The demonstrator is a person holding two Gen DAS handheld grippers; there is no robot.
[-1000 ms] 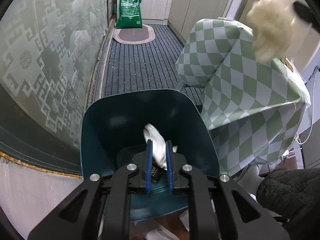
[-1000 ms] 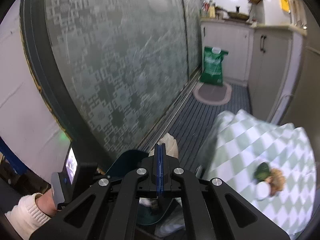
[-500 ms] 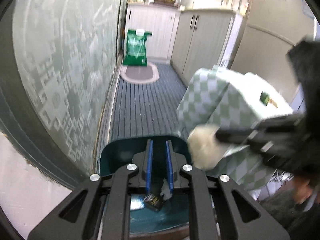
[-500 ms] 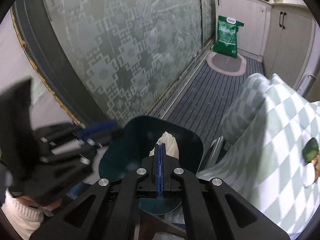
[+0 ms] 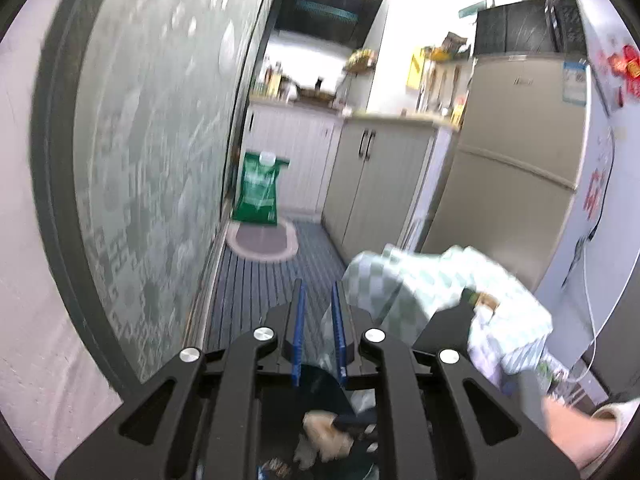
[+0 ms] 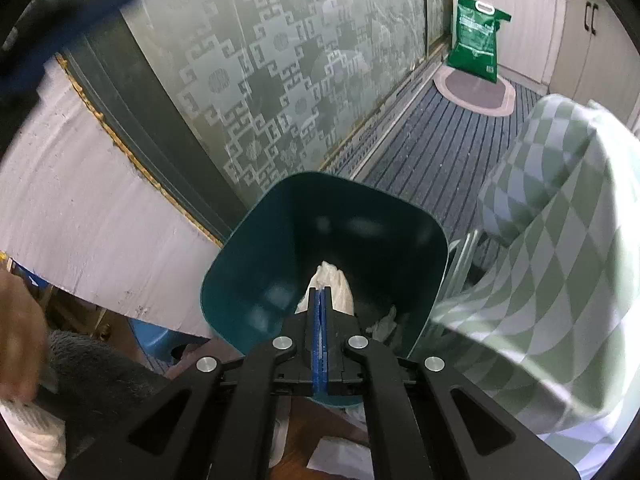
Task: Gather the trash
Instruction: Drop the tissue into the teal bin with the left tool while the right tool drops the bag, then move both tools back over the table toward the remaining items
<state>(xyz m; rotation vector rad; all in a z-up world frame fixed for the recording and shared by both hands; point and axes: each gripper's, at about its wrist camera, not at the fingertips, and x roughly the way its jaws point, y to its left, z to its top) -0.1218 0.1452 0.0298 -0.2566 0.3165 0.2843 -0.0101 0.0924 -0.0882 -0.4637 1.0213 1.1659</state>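
Observation:
A dark teal bin point(image 6: 276, 256) stands on the floor by the checked table. My right gripper point(image 6: 320, 294) is shut on a crumpled white tissue point(image 6: 336, 284) and holds it inside the bin's mouth. Another white scrap point(image 6: 384, 322) lies at the bin's bottom. My left gripper point(image 5: 318, 308) is open and empty, raised above the bin point(image 5: 320, 384) and facing down the kitchen. Below it the held tissue point(image 5: 320, 432) shows in the bin. More trash point(image 5: 484, 300) lies on the checked tablecloth point(image 5: 424, 280).
A frosted patterned glass door point(image 6: 280, 60) runs along the left. A green sack point(image 6: 476, 40) stands on an oval mat at the far end. Cabinets point(image 5: 376, 184) and a fridge point(image 5: 516, 176) line the right. The striped floor mat point(image 6: 440, 148) lies between.
My right gripper has carried the tissue down into the bin. My left gripper has risen and tilted up, now looking down the kitchen instead of into the bin.

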